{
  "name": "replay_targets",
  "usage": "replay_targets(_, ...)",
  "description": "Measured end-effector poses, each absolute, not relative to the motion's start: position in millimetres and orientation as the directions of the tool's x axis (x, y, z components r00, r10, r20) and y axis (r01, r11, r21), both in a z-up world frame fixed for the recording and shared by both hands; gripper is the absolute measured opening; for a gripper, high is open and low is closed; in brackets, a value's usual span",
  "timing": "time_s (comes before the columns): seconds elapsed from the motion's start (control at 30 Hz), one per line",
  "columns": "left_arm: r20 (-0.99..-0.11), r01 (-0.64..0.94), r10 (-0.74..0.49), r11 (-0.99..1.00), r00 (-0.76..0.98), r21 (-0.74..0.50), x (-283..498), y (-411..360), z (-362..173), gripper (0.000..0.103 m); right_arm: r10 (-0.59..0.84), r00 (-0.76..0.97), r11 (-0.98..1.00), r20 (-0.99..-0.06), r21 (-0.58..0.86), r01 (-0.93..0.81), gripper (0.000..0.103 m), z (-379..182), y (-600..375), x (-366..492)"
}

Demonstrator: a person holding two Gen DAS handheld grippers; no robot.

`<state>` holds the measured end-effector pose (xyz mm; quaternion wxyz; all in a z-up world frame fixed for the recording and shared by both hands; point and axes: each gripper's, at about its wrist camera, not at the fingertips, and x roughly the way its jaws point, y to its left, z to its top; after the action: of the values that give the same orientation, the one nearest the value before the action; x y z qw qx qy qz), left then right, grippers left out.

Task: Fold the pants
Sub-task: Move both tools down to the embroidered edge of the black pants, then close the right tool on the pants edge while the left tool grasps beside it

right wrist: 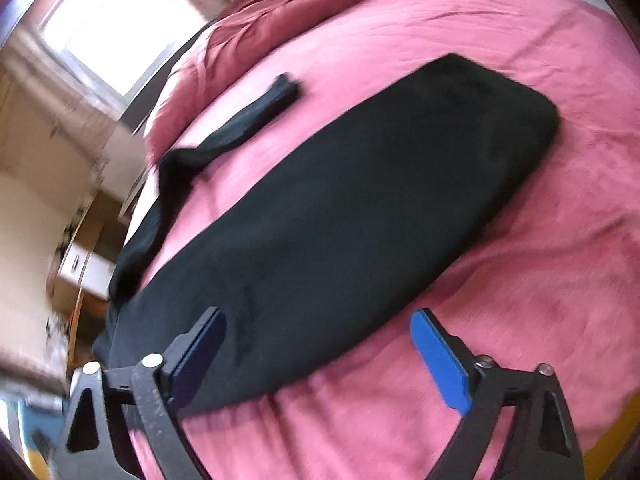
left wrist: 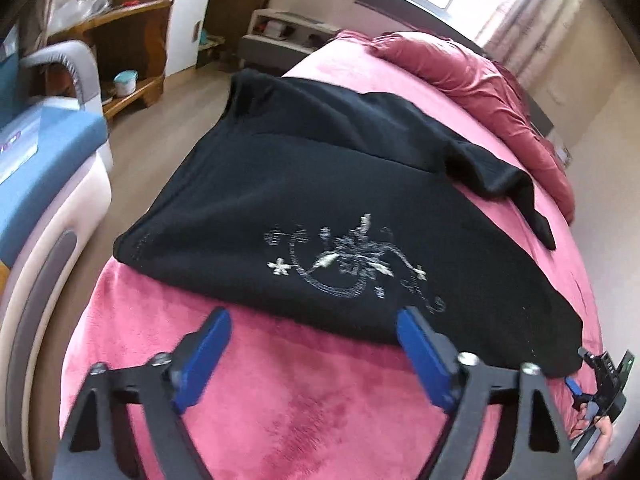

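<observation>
Black pants point(left wrist: 320, 184) with a silver floral print point(left wrist: 348, 268) lie spread on a pink bed cover point(left wrist: 280, 400). My left gripper point(left wrist: 314, 320) hovers open at the pants' near edge; its right fingertip is over the black cloth and its left one over the pink cover. In the right wrist view the pants point(right wrist: 340, 200) run diagonally, with a narrow black strip point(right wrist: 256, 116) trailing toward the top left. My right gripper point(right wrist: 318, 320) is open over the near edge, nothing pinched. One blue finger point(left wrist: 573, 386) of the right gripper shows by the pants' corner.
A bunched dark red duvet point(left wrist: 460, 68) lies at the bed's far end below a window point(right wrist: 108, 20). Left of the bed stand a padded chair with a blue cushion point(left wrist: 48, 168) and wooden shelves point(left wrist: 132, 52) across a strip of floor point(left wrist: 168, 128).
</observation>
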<state>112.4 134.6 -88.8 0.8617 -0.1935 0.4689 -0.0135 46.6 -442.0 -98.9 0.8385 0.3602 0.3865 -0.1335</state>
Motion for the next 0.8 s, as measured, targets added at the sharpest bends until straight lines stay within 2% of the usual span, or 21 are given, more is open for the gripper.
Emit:
replay_targets(0.07, -0.814, -0.195, -0.216, 0.908, 0.538, -0.370, 116, 144, -95, 0.076, 0.043, 0.662, 0.681, -0.748, 0.507, 0.528, 0.077, -102, -457, 52)
replay_targets(0.13, -0.815, -0.238, -0.224, 0.885, 0.535, -0.399, 117, 155, -98, 0.070, 0.040, 0.660, 0.658, -0.750, 0.517, 0.548, 0.072, -108, -469, 55)
replay_targets(0.3, -0.805, -0.318, -0.215, 0.839, 0.552, -0.442, 124, 183, -101, 0.069, 0.021, 0.653, 0.655, -0.757, 0.504, 0.563, 0.064, -112, -478, 63)
replay_targets(0.4, -0.799, -0.339, -0.228, 0.816, 0.556, -0.469, 132, 190, -106, 0.069, 0.003, 0.644, 0.672, -0.765, 0.478, 0.565, 0.053, -111, -479, 66)
replay_targets(0.53, -0.789, -0.369, -0.230, 0.786, 0.570, -0.496, 144, 196, -110, 0.064, -0.013, 0.634, 0.677, -0.774, 0.460, 0.575, 0.027, -110, -487, 65)
replay_targets(0.6, -0.803, -0.386, -0.211, 0.791, 0.557, -0.475, 152, 194, -113, 0.050, -0.004, 0.634, 0.681, -0.773, 0.462, 0.568, 0.023, -109, -489, 66)
replay_targets(0.63, -0.807, -0.384, -0.207, 0.796, 0.554, -0.468, 154, 193, -114, 0.048, -0.003, 0.634, 0.690, -0.774, 0.457, 0.561, 0.021, -109, -489, 67)
replay_targets(0.67, -0.812, -0.381, -0.198, 0.805, 0.549, -0.455, 157, 192, -114, 0.041, -0.003, 0.630, 0.701, -0.777, 0.448, 0.555, 0.020, -108, -489, 67)
replay_targets(0.7, -0.813, -0.374, -0.183, 0.817, 0.553, -0.439, 158, 191, -114, 0.029, -0.003, 0.626, 0.705, -0.780, 0.442, 0.554, 0.018, -108, -489, 68)
replay_targets(0.8, -0.812, -0.369, -0.155, 0.832, 0.563, -0.415, 153, 193, -111, 0.015, -0.010, 0.621, 0.720, -0.784, 0.426, 0.548, 0.015, -108, -487, 66)
